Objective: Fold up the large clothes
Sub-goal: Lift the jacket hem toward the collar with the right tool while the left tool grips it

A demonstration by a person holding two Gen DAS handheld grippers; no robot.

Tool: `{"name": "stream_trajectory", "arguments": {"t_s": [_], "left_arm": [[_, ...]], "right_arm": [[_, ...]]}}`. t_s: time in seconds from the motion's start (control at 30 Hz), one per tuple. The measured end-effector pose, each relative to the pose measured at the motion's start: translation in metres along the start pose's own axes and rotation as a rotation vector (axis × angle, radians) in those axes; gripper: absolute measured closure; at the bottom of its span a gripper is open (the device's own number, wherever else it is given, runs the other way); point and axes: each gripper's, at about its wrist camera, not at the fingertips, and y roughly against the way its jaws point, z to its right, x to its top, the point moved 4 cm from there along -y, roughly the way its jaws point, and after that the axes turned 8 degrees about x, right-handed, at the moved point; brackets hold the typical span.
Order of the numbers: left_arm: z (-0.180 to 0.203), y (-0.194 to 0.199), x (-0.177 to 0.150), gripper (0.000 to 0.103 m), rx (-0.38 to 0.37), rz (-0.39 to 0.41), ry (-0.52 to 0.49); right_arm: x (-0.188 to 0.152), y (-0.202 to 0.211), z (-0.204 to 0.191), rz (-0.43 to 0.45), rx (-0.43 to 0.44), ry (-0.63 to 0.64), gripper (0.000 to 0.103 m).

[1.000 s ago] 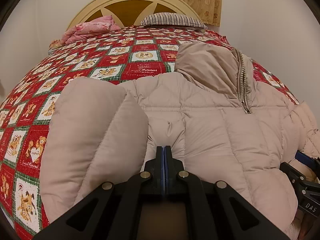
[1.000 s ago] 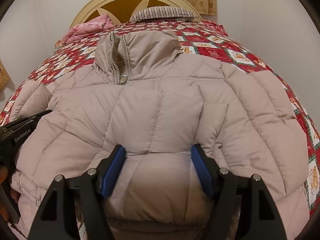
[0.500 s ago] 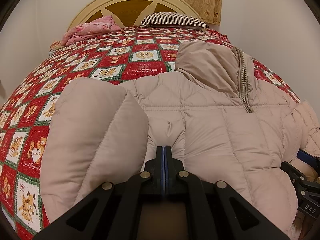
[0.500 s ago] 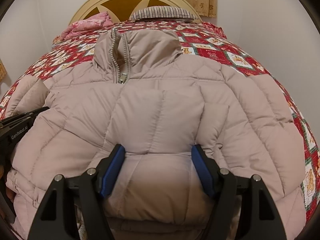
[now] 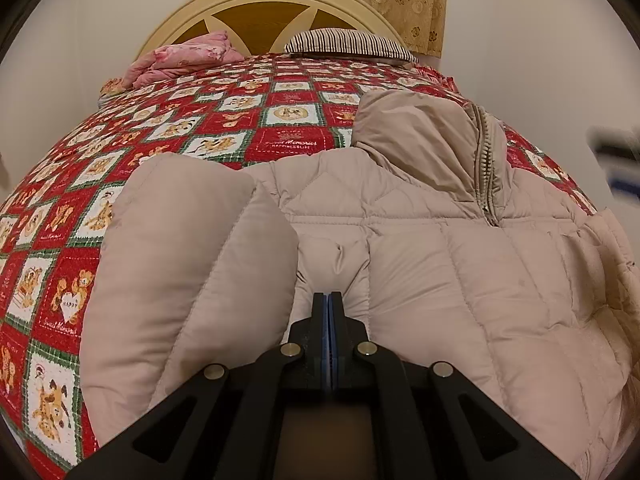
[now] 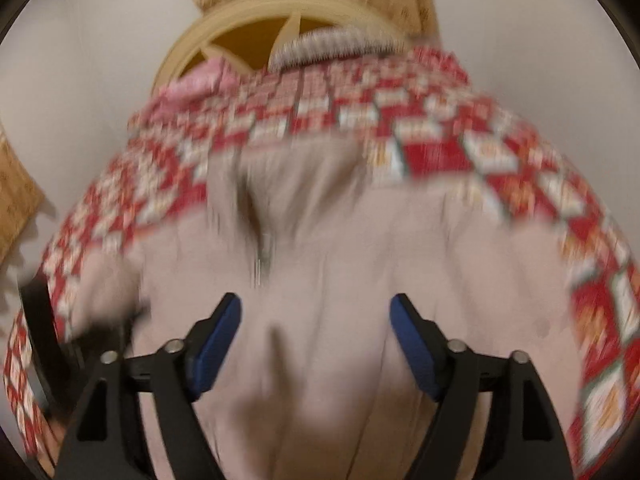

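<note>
- Lying flat on the red and white patchwork quilt with bear pictures (image 5: 168,148), the beige quilted puffer jacket (image 5: 420,240) fills the near part of the bed, close to the person.
- The left gripper (image 5: 330,312) is fully closed and pinches a small tuck of the jacket cloth near the lower edge; I judge that this pinch keeps the jacket from sliding while the other side is handled.
- The right gripper (image 6: 316,320) has its jaws opening, and its blue pads (image 6: 218,344) stand apart above the jacket with nothing pressed between them. Its view is blurred, so I cannot tell how near the cloth it is.
- 1 padded sleeve (image 5: 188,280) lies folded along the left side of the body, probably to make the jacket narrower before the next fold.
- The long axis of the jacket runs from the person toward the cream arched wooden headboard (image 5: 272,8); the standing collar with the zipper (image 5: 486,160) points to the headboard, and the hem is at the near side.
- A striped pillow (image 5: 348,42) and a pink crumpled blanket (image 5: 184,58) lie far behind, well apart from the jacket.
</note>
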Motion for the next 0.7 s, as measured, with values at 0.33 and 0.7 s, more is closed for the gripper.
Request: {"name": "stream_trajectory", "arguments": {"t_s": [0.33,0.7], "left_arm": [[-0.005,-0.001,0.0,0.102,-0.022,0.0,0.025],[-0.005,-0.001,-0.001,0.102,-0.022,0.002,0.026]], "right_arm": [[0.101,-0.109,0.04,-0.119,-0.126,-0.155,0.019],[0.077,-0.11,0.056,-0.223,-0.11,-0.096,0.093]]}}
